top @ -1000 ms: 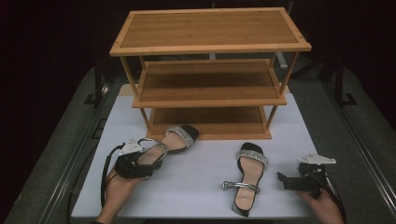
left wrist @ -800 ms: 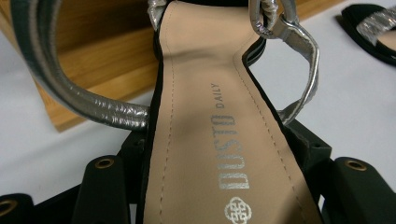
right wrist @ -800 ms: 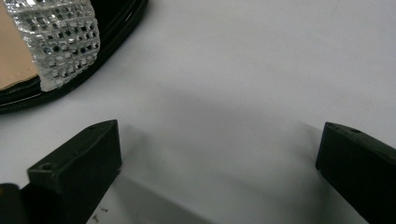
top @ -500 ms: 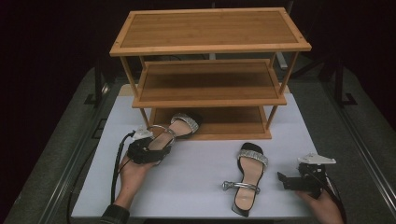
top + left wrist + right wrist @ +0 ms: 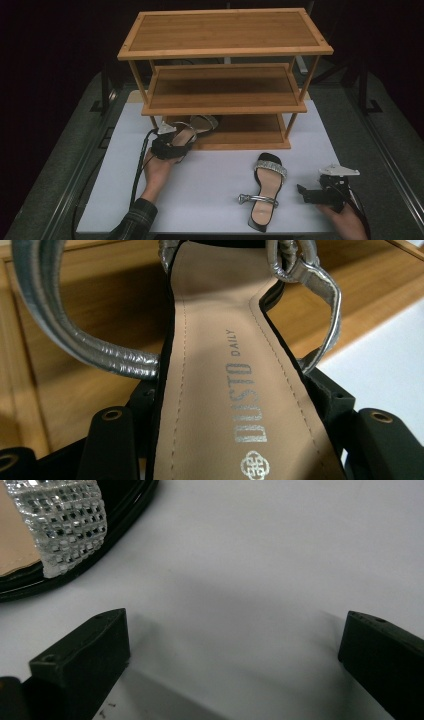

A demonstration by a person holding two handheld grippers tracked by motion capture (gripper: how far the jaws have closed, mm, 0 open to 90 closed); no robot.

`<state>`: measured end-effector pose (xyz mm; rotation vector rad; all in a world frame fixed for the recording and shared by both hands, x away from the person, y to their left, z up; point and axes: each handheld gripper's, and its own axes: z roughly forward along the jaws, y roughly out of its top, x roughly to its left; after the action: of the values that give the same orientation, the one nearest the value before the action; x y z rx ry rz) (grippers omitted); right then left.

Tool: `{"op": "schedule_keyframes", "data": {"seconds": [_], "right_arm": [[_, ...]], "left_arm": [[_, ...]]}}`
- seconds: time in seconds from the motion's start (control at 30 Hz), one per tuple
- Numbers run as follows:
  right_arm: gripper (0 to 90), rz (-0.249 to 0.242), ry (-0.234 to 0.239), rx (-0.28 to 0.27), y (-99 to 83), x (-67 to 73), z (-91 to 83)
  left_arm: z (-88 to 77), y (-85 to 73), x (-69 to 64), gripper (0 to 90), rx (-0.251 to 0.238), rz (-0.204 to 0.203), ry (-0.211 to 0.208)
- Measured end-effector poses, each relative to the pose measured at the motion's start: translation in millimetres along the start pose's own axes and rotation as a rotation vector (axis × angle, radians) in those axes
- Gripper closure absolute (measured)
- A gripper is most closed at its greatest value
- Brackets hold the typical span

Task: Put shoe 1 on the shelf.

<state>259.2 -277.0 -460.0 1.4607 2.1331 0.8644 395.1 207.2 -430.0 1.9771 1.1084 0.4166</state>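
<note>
A wooden rack (image 5: 225,85) with three shelves stands at the back of the bench (image 5: 210,190), which is covered in white. Near the front of that white surface, right of the middle, a black sandal (image 5: 264,192) lies flat with its toe toward the rack — a sparkly band crosses its toe and a silver strap its heel end. The other sandal (image 5: 195,129) of the pair is held up at the left front corner of the rack, its toe reaching in over the lowest shelf (image 5: 245,131); the left claw (image 5: 172,146) is clenched on its heel end, and in the left gripper view the tan insole (image 5: 235,390) with its printed lettering runs up between the two black jaws, the silver ankle strap (image 5: 85,340) looping to either side above the wood. The right claw (image 5: 306,192) rests low over the bench just right of the flat sandal, pointing toward it and not touching — its jaws stand wide apart with nothing between them but white surface.
</note>
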Motion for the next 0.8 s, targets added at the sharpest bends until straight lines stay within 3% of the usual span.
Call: {"op": "schedule_keyframes", "data": {"seconds": [0.27,0.33,0.37,0.4,0.57,0.67,0.8], "right_arm": [[0.0,0.0,0.001,0.002,0.2,-0.1,0.0],[0.0,0.002,0.001,0.003,0.2,0.0,0.0],[0.0,0.003,0.001,0.004,0.2,0.1,0.0],[0.0,0.002,0.001,0.003,0.2,0.0,0.0],[0.0,0.003,0.001,0.004,0.3,0.0,0.0],[0.0,0.003,0.001,0.004,0.2,0.0,0.0],[0.0,0.002,0.001,0.003,0.2,-0.1,0.0]], "left_arm": [[23.7,10.7,6.0,38.8,-0.006,-0.026,0.014],[28.4,12.6,6.7,38.8,-0.014,-0.064,0.008],[30.3,13.9,7.7,38.8,-0.008,-0.063,0.011],[32.0,15.7,11.1,38.8,0.002,-0.026,0.017],[43.1,22.0,10.7,38.7,-0.014,-0.053,0.036],[47.5,27.2,13.0,38.7,0.012,-0.036,0.037],[52.6,30.4,11.4,38.7,-0.012,-0.031,0.068]]}}
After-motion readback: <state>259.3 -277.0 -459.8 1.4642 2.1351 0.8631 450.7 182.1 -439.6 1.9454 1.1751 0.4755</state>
